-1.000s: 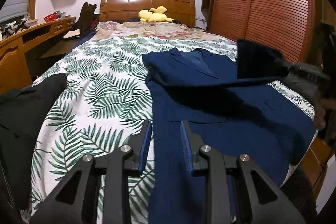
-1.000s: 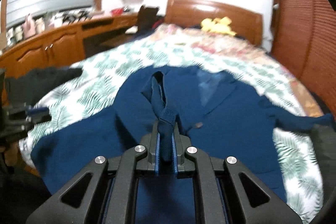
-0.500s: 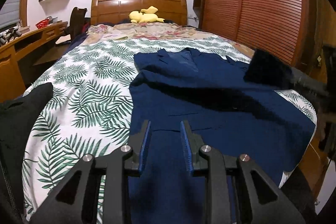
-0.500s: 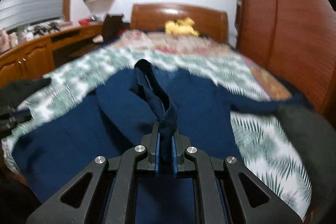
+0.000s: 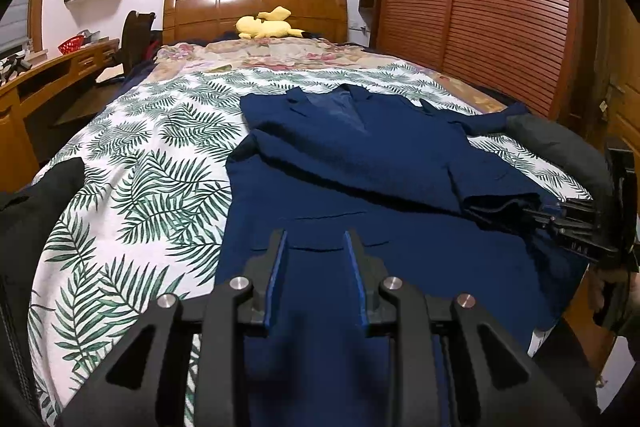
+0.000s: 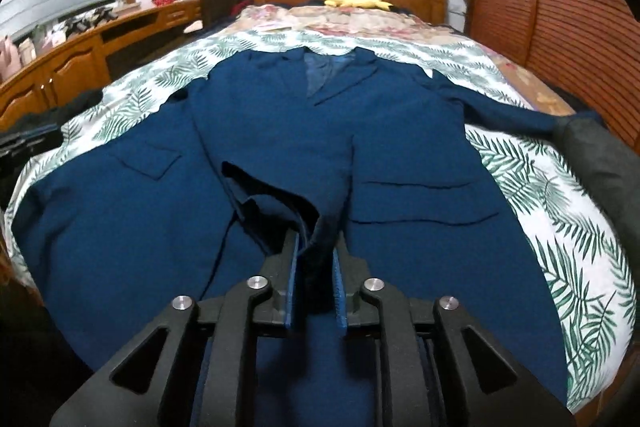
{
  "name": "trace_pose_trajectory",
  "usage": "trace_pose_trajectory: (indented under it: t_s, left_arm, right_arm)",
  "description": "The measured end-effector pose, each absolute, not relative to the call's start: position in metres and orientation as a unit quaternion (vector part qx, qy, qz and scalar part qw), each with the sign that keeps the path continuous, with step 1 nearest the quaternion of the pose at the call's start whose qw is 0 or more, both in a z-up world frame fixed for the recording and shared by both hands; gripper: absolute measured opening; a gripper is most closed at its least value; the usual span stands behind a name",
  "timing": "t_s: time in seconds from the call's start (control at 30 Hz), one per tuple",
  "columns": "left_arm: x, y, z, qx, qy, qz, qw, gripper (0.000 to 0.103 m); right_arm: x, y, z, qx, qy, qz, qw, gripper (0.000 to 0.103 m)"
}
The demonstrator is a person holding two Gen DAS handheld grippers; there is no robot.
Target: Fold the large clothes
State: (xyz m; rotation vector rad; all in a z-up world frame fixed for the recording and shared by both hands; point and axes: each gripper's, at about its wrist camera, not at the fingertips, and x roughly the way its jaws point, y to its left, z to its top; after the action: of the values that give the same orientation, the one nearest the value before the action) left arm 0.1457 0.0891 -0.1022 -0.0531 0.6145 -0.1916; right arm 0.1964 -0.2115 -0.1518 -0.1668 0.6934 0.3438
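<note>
A large navy blue jacket [image 5: 360, 155] lies face up on the leaf-print bedspread [image 5: 152, 163]; it also shows in the right wrist view [image 6: 280, 131]. Its left sleeve [image 6: 276, 195] is folded across the chest. My right gripper [image 6: 314, 259] has its jaws slightly parted around the sleeve cuff, low on the jacket front; it shows at the right edge of the left wrist view [image 5: 568, 223]. My left gripper [image 5: 314, 259] is open and empty above the jacket's lower hem. The other sleeve [image 6: 508, 111] stretches out to the right.
A yellow plush toy [image 5: 266, 25] rests at the wooden headboard [image 5: 256, 3]. A wooden desk [image 6: 80, 63] runs along the left, a slatted wardrobe [image 5: 480, 7] along the right. Dark garments lie at the bed's left edge [image 5: 36, 211] and right edge [image 6: 600, 163].
My right gripper has lowered the sleeve cuff onto the jacket front and its jaws have parted slightly. My left gripper has shifted right over the hem, still open.
</note>
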Motion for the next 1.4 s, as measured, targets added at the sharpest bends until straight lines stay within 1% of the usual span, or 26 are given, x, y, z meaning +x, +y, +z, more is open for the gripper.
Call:
trace_pose_trajectory:
  t_s: [0.07,0.17,0.27,0.53,0.73,0.83,0.97,1.17,1.2,1.27,1.3,1.33,1.37,1.4]
  left_arm:
    - [0.146,0.087,-0.101,-0.029,0.302,-0.099,0.948,0.026]
    - [0.146,0.083,-0.099,-0.029,0.299,-0.103,0.948,0.026]
    - [0.147,0.080,-0.098,-0.026,0.299,-0.105,0.948,0.026]
    - [0.149,0.074,-0.099,-0.019,0.299,-0.105,0.948,0.026]
    - [0.148,0.074,-0.099,-0.019,0.299,-0.105,0.948,0.026]
    - [0.148,0.074,-0.098,-0.020,0.297,-0.106,0.949,0.026]
    - [0.148,0.074,-0.097,-0.020,0.297,-0.106,0.949,0.026]
    - [0.147,0.073,-0.095,-0.017,0.298,-0.107,0.948,0.026]
    - [0.148,0.072,-0.095,-0.017,0.298,-0.108,0.948,0.026]
    - [0.147,0.069,-0.096,-0.019,0.300,-0.113,0.947,0.026]
    - [0.147,0.068,-0.097,-0.019,0.301,-0.116,0.946,0.026]
    - [0.147,0.065,-0.096,-0.017,0.300,-0.119,0.946,0.026]
    - [0.146,0.062,-0.096,-0.014,0.299,-0.120,0.947,0.026]
    - [0.146,0.060,-0.097,-0.011,0.298,-0.121,0.947,0.026]
  right_arm:
    - [0.195,-0.207,-0.150,-0.095,0.335,0.173,0.922,0.029]
    - [0.190,-0.196,-0.149,-0.116,0.329,0.185,0.919,0.040]
    - [0.188,-0.186,-0.148,-0.131,0.328,0.197,0.915,0.047]
    - [0.201,-0.166,-0.138,-0.139,0.319,0.217,0.912,0.051]
    - [0.204,-0.157,-0.117,-0.146,0.290,0.220,0.920,0.052]
    - [0.208,-0.156,-0.109,-0.143,0.283,0.221,0.922,0.056]
    - [0.225,-0.146,-0.115,-0.152,0.305,0.228,0.912,0.056]
    - [0.248,-0.132,-0.154,-0.173,0.366,0.240,0.882,0.055]
    - [0.250,-0.131,-0.159,-0.178,0.369,0.235,0.882,0.054]
    - [0.253,-0.137,-0.162,-0.177,0.369,0.218,0.886,0.031]
    - [0.255,-0.141,-0.161,-0.164,0.373,0.224,0.885,0.027]
    - [0.257,-0.147,-0.159,-0.145,0.376,0.233,0.885,0.015]
    - [0.256,-0.151,-0.156,-0.137,0.374,0.235,0.887,0.006]
    - [0.254,-0.155,-0.152,-0.134,0.366,0.233,0.891,0.006]
